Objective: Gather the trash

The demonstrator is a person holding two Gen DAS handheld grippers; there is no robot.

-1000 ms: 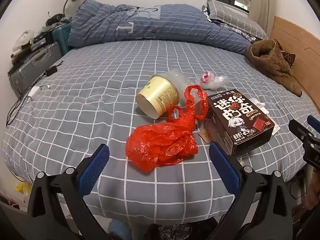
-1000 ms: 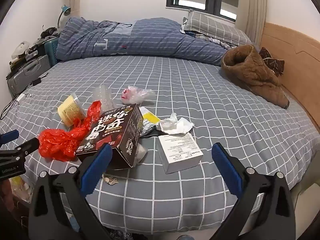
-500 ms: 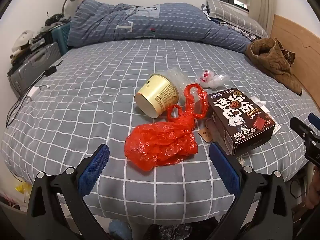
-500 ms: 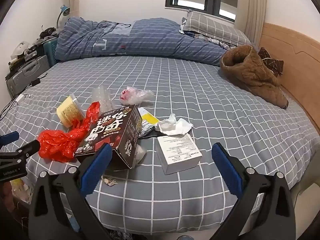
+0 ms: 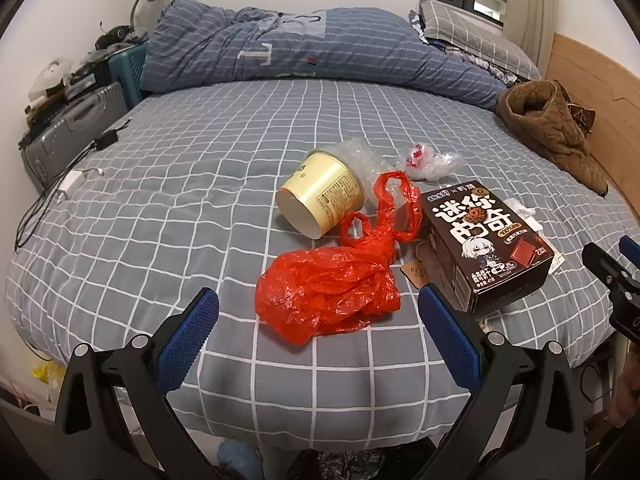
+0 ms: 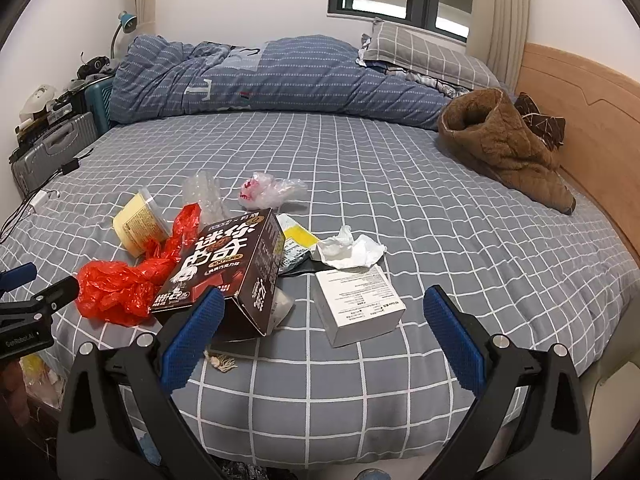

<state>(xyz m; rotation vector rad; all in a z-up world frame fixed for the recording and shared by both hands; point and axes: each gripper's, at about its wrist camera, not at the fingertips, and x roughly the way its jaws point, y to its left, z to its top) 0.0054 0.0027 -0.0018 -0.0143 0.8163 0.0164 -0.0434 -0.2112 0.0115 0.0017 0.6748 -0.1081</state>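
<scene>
On the grey checked bedsheet point(image 5: 168, 208), my left gripper point(image 5: 318, 334) stood wide, holding nothing, with the crumpled red plastic bag point(image 5: 326, 292) at its twelve o'clock between the blue pads. A tipped cream paper cup point(image 5: 320, 198) lay at eleven o'clock of the bag, a dark brown printed carton point(image 5: 486, 246) at three. My right gripper point(image 6: 322, 334) also gaped empty, and a white rectangular box point(image 6: 360, 304) lay at its twelve o'clock, a crumpled white tissue point(image 6: 348, 248) just behind.

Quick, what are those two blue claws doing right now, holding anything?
Left gripper: open, holding nothing.
Right gripper: open, holding nothing.
</scene>
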